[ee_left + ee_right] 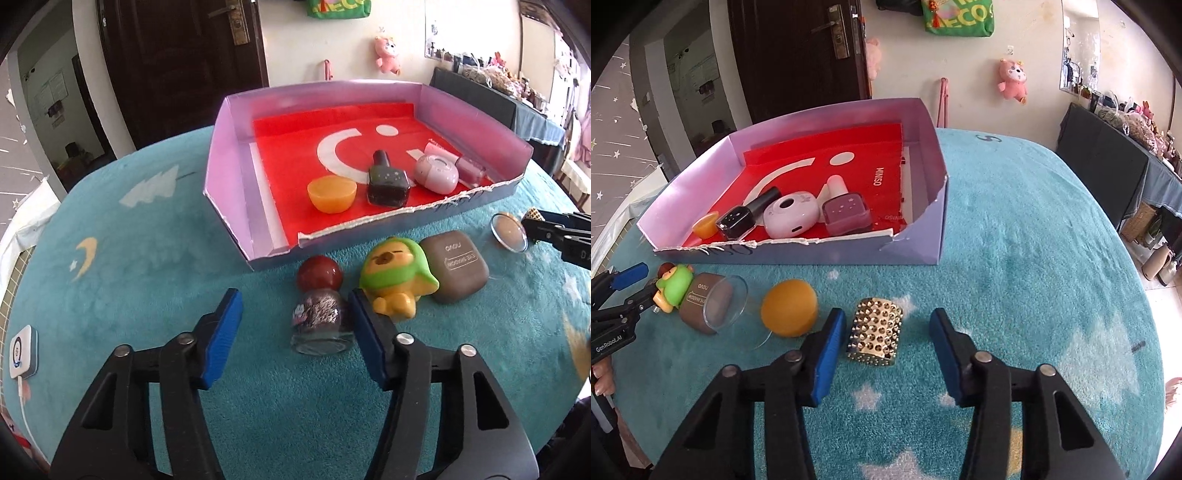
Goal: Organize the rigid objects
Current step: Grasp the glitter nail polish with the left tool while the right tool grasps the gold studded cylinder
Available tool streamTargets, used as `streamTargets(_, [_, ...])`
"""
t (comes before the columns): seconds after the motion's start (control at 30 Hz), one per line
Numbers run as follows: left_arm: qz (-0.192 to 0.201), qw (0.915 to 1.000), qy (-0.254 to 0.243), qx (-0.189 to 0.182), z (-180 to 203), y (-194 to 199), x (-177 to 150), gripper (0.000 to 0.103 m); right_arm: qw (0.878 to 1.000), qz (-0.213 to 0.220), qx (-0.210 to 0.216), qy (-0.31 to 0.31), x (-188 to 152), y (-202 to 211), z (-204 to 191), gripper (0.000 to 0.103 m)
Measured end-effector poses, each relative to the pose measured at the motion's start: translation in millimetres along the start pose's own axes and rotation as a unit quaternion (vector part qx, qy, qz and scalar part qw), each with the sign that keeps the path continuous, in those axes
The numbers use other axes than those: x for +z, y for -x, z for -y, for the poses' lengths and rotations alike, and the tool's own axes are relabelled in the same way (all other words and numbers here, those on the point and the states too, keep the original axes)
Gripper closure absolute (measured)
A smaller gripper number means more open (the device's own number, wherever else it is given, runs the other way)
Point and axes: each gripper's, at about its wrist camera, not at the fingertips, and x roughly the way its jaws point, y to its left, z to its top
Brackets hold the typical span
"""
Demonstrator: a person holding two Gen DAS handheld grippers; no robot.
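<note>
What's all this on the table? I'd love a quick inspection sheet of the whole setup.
Surface: teal blanket with stars.
Job's things: box holds four items; bottle, duck toy, brown case, clear lid, orange ball, studded block outside.
Clutter: nothing seen.
Grippers: left gripper straddles bottle; right gripper straddles block; neither pressing.
Cables: white cable on small device.
Surroundings: dark door, pink plush.

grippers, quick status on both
Left gripper open around lying glitter bottle, no squeeze. Right gripper open, straddling studded gold case. Duck toy crowds left.
</note>
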Motion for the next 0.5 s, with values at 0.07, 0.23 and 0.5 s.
streamTargets(0.07, [-0.002,1.0000,0.002,-0.007,-0.7,-3.4,-0.1,0.057,1.000,0.000,0.002,0.002,-0.1,-0.6,-1.0,0.059])
streamTargets(0.23, [-0.002,0.9995,0.003,-0.030,4.4,-5.1,0.4,0.074,1.000,-0.003,0.014,0.015,-1.7,-0.5,-5.9,0.074])
streamTargets(0.5, [0.022,0.9990,0.013,-0.038,5.1,12.7,6.0,0.074,1.000,0.020,0.019,0.014,-1.8,16.4,-6.8,0.075])
